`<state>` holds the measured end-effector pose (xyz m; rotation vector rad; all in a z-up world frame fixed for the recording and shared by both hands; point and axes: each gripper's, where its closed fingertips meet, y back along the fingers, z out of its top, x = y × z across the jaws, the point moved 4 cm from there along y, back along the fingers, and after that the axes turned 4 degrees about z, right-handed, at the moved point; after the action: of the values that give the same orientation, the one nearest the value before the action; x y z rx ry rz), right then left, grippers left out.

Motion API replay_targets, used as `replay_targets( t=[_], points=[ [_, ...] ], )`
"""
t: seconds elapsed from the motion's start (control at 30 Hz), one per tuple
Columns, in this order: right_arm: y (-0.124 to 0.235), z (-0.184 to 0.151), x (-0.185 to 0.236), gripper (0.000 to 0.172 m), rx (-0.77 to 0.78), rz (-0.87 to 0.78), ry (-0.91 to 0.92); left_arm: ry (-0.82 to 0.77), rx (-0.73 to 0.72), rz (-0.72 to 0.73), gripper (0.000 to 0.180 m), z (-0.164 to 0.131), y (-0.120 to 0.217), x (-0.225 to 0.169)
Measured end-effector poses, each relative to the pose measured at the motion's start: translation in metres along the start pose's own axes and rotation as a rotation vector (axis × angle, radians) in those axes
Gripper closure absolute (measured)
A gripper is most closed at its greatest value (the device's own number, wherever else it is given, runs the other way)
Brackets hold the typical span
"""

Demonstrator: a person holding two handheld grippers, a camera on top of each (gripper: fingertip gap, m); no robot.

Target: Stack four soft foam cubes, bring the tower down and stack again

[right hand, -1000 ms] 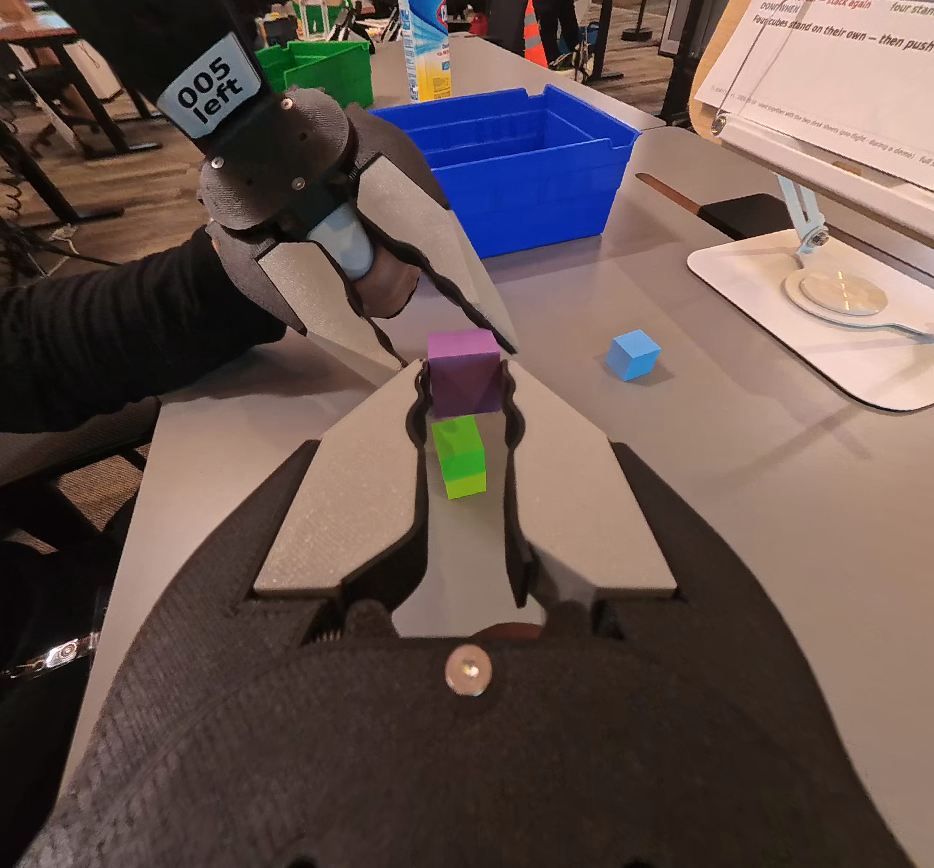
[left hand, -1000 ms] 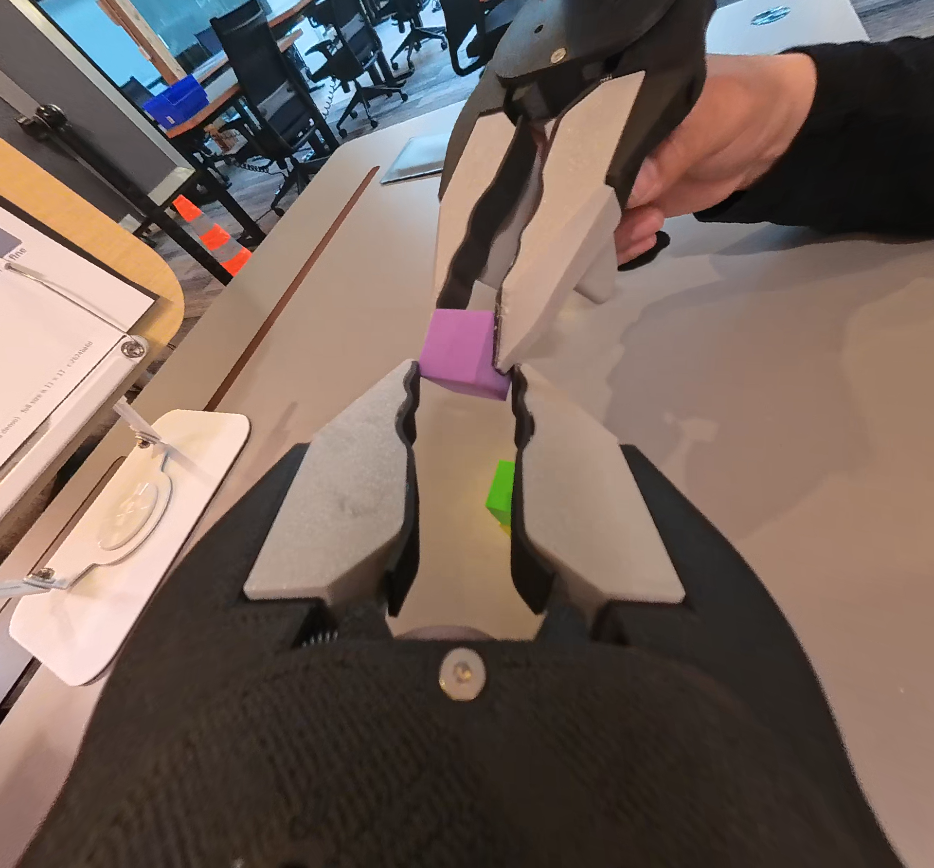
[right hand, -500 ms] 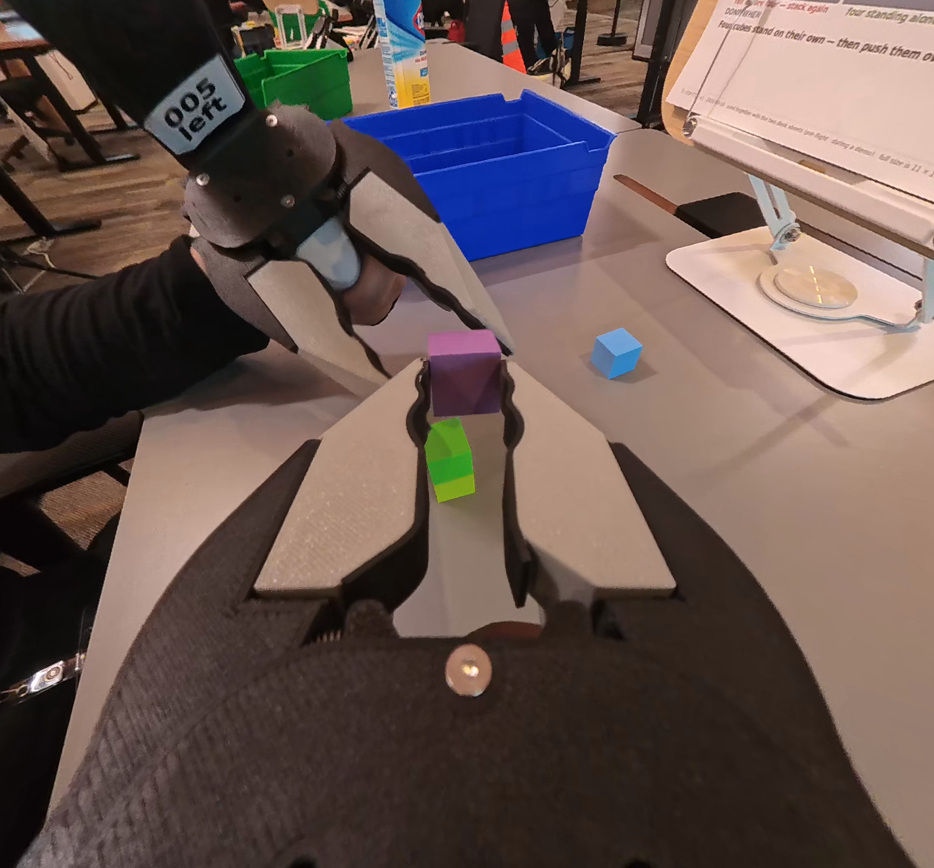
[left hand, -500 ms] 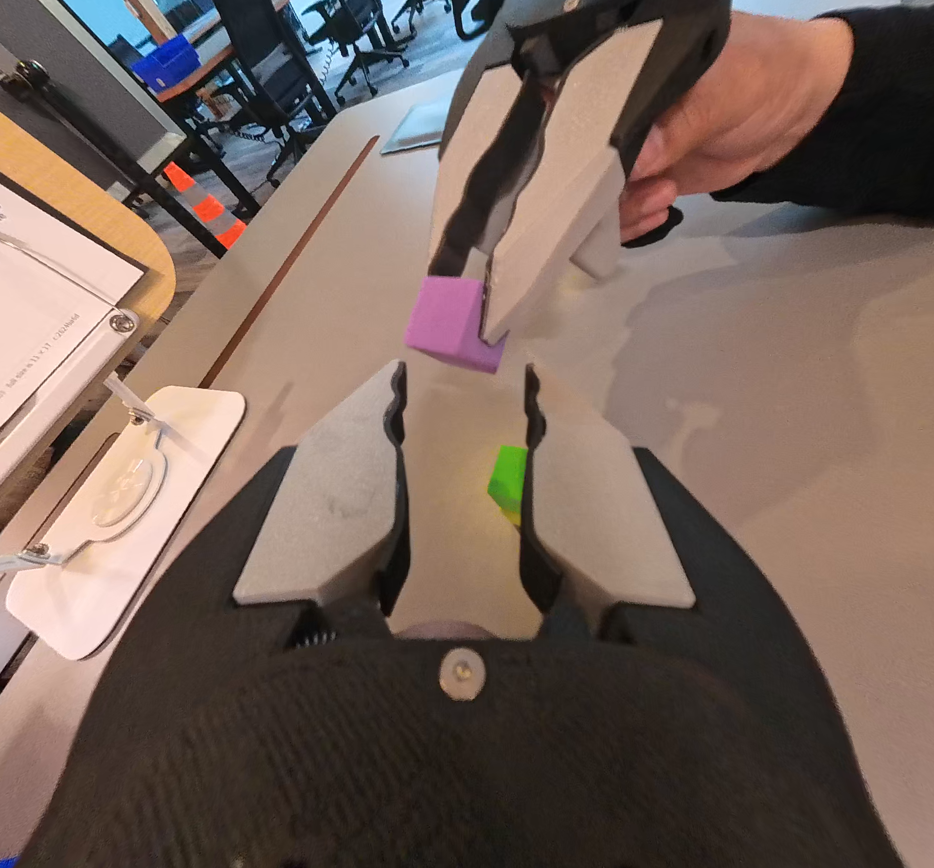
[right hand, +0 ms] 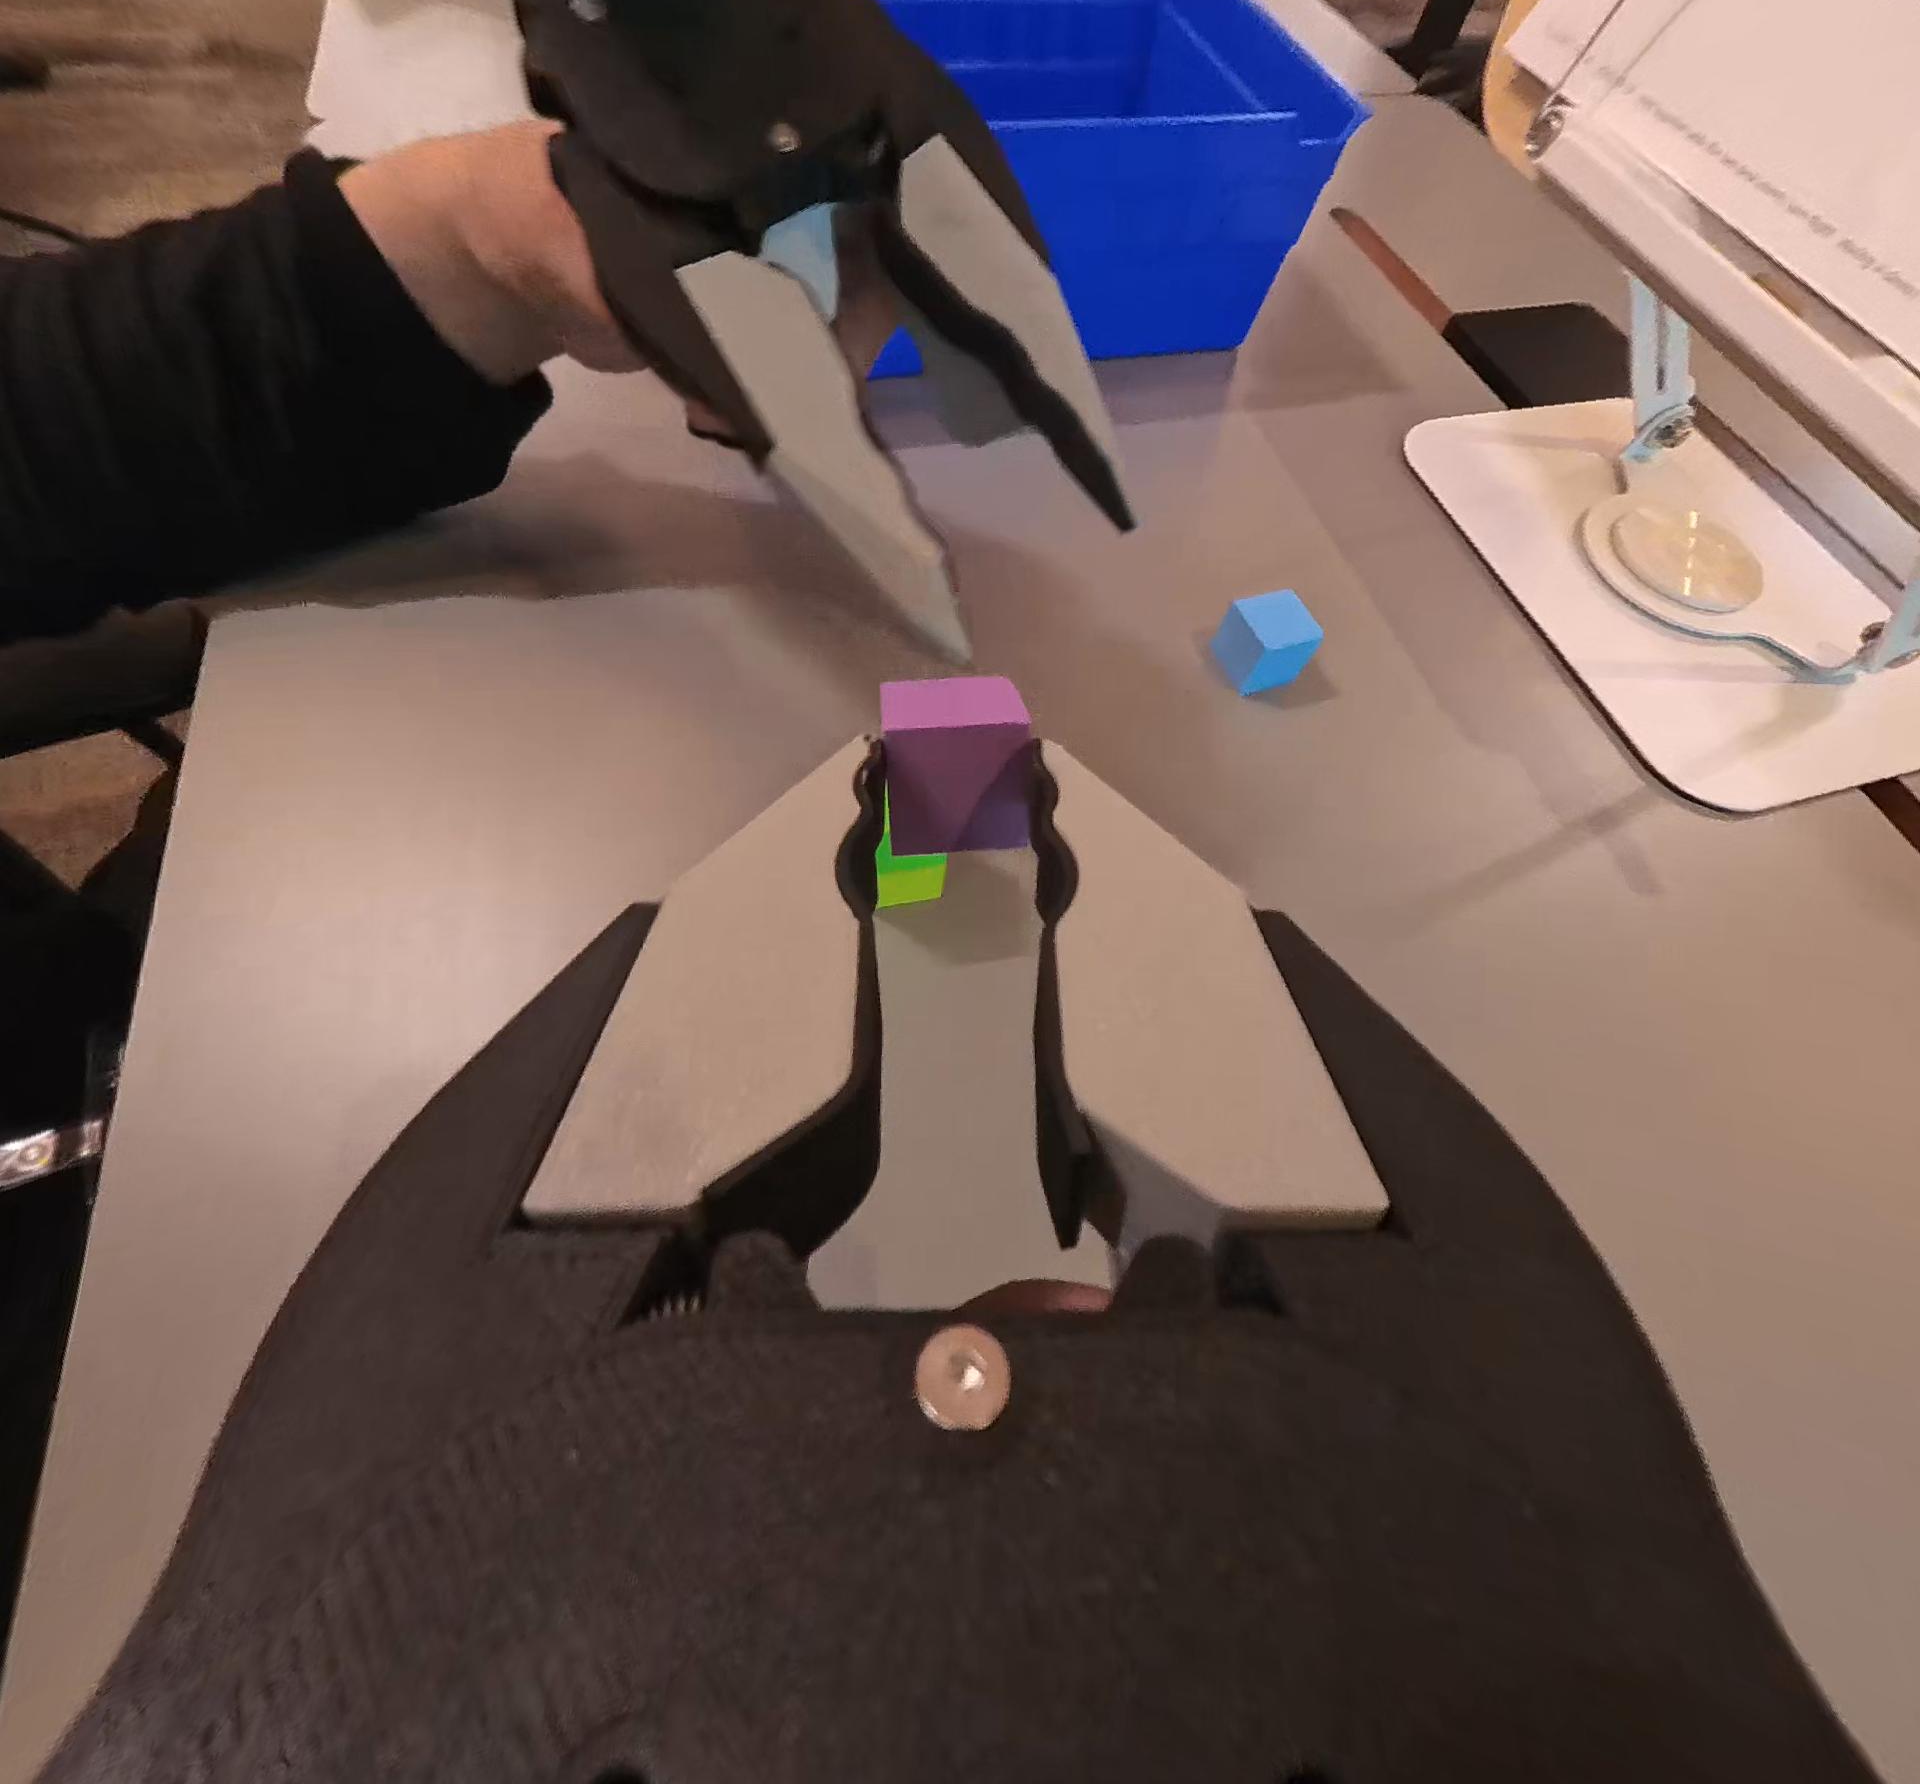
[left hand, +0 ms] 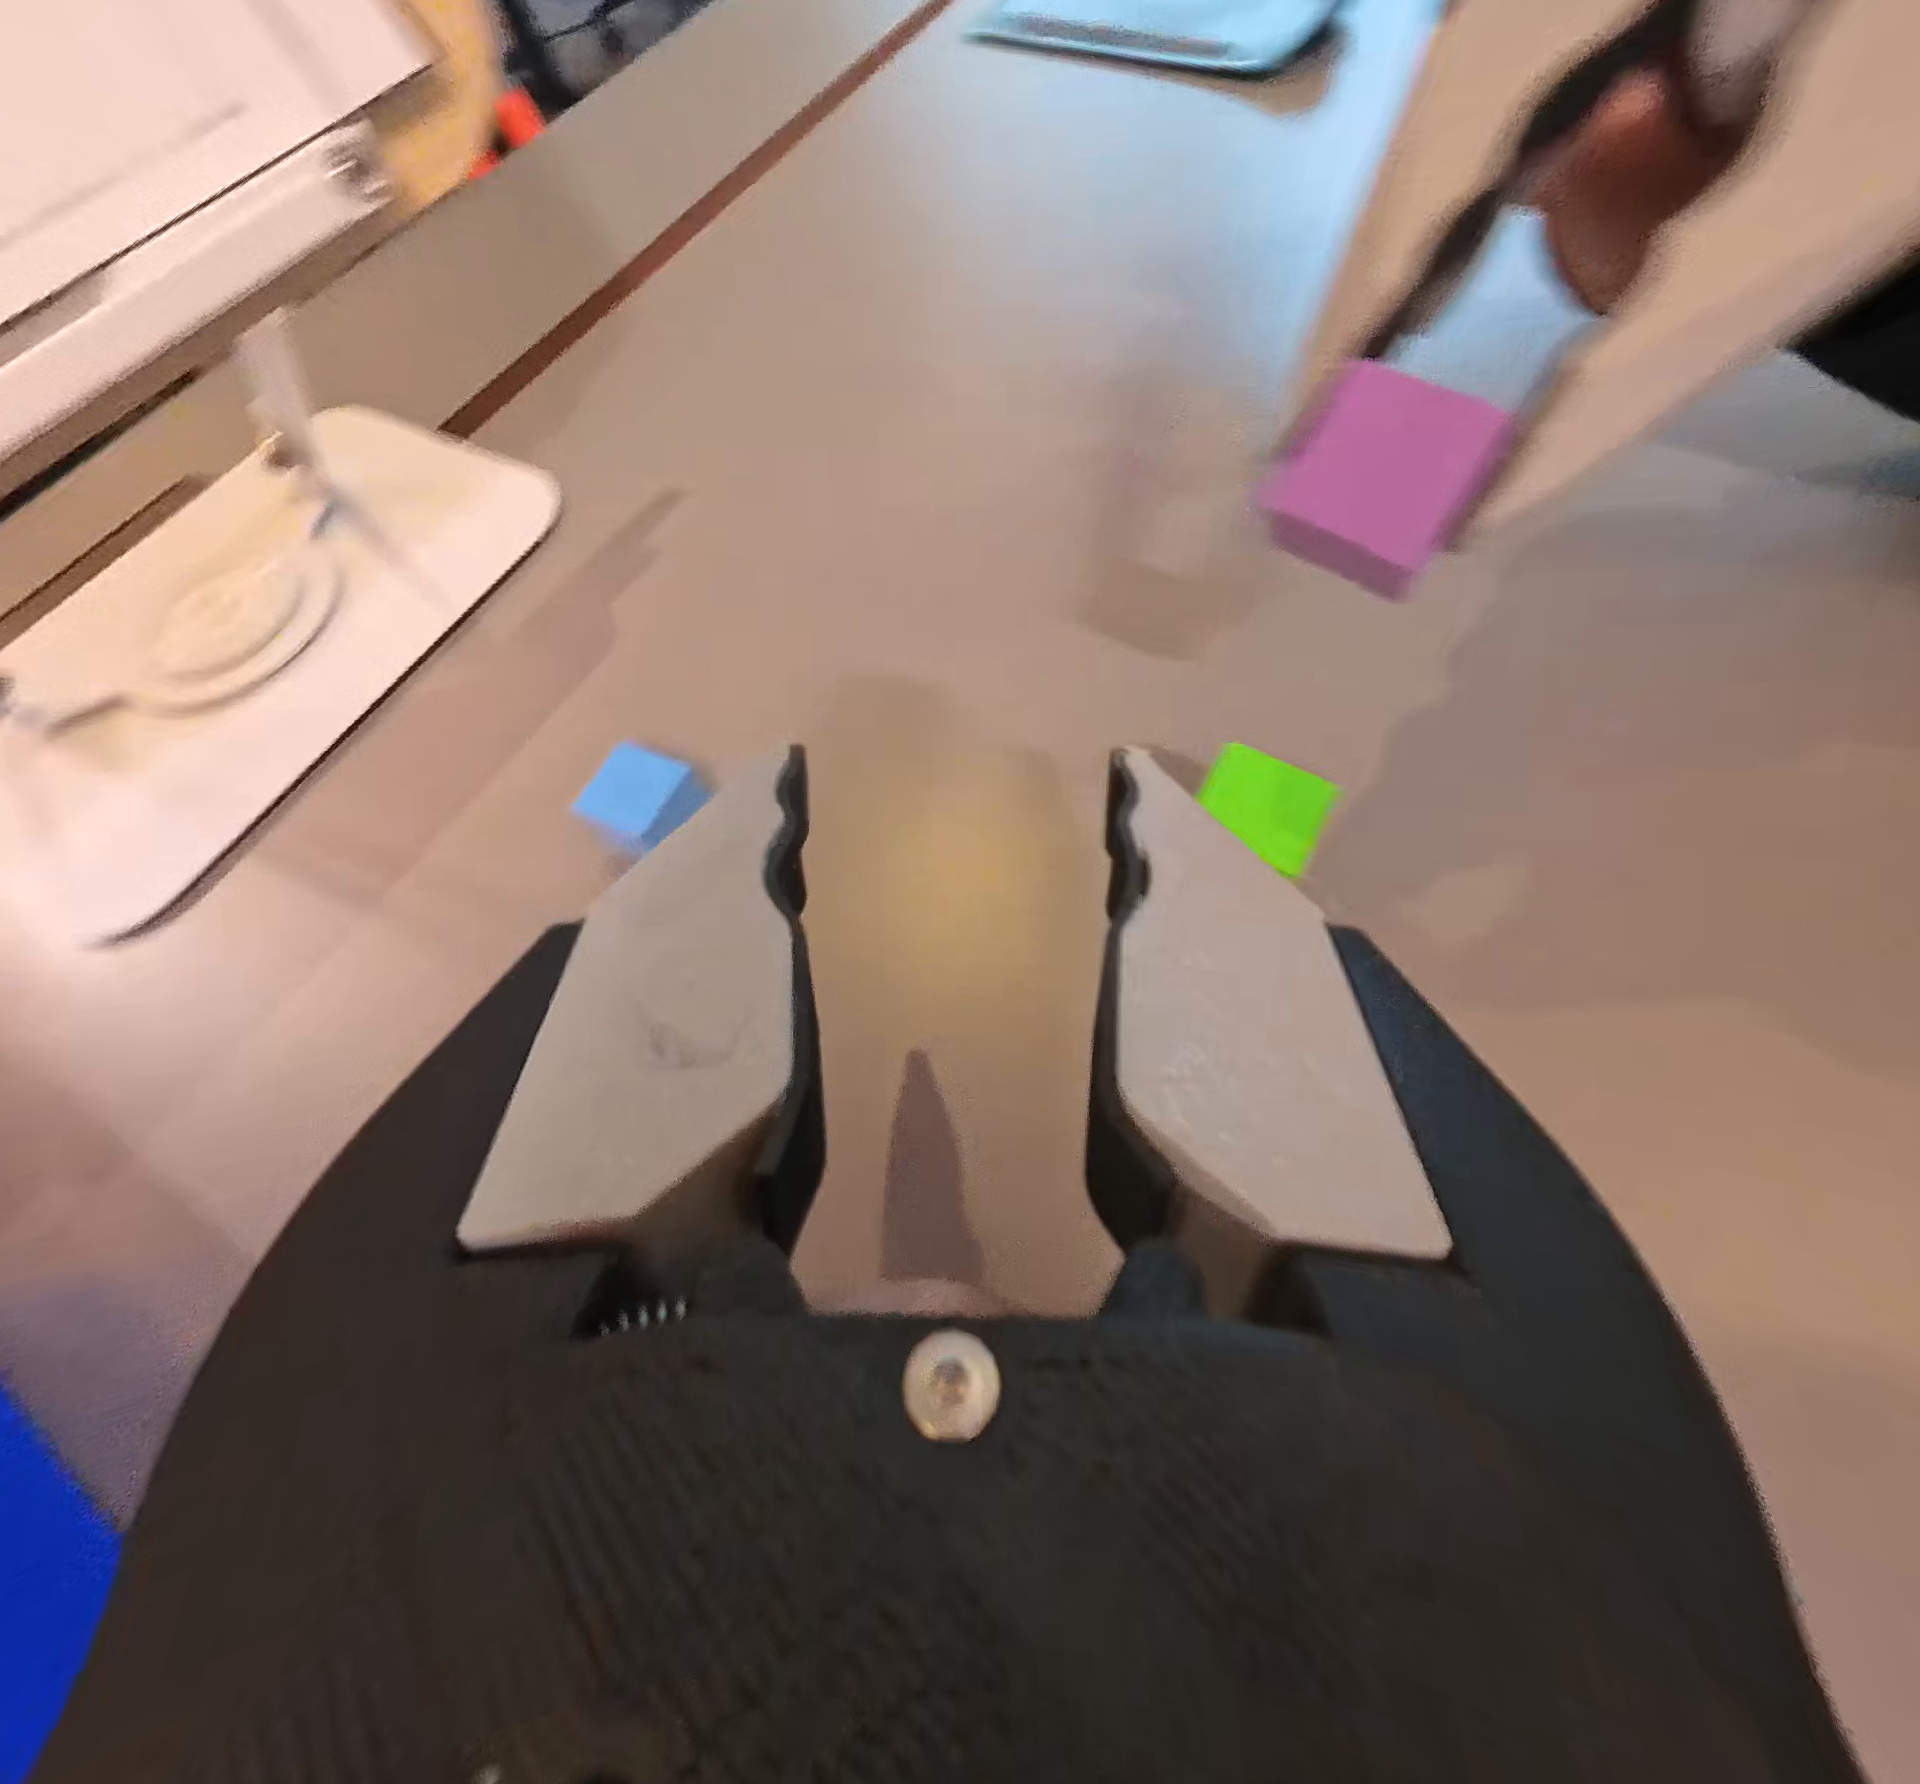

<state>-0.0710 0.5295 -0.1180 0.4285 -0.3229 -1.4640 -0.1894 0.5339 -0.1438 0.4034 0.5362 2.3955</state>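
The right gripper (right hand: 954,789) has its jaws pressed on the purple cube (right hand: 954,768), held above the green cube (right hand: 912,877) (probably to stack it). The left gripper (left hand: 956,809) is wide open, empty. 1 blue cube (right hand: 1265,641) waits on the worktop (right hand: 520,851).

Green cube (right hand: 910,877) half hidden behind purple cube (right hand: 954,778); left wrist view motion-blurred

I've opened my left gripper (left hand: 954,789) wider and drawn it back off the purple cube (right hand: 954,766). It has swung toward the blue cube (left hand: 636,796), blurring its view.
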Motion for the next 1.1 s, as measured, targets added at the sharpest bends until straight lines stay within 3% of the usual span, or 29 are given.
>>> replay_targets(
  t=[0.23, 0.57, 1.1],
  points=[
    [-0.021, 0.007, 0.002, 0.148, 0.267, 0.072, 0.08, 0.231, 0.052, 0.256, 0.133, -0.014, 0.0, 0.047],
    [-0.05, 0.003, 0.007, 0.148, 0.674, 0.14, 0.204, 0.269, 0.043, 0.32, 0.134, -0.019, 0.005, 0.061],
    [-0.059, 0.002, 0.009, 0.147, 0.838, 0.17, 0.192, 0.304, 0.039, 0.309, 0.133, -0.021, 0.007, 0.065]
  ],
)
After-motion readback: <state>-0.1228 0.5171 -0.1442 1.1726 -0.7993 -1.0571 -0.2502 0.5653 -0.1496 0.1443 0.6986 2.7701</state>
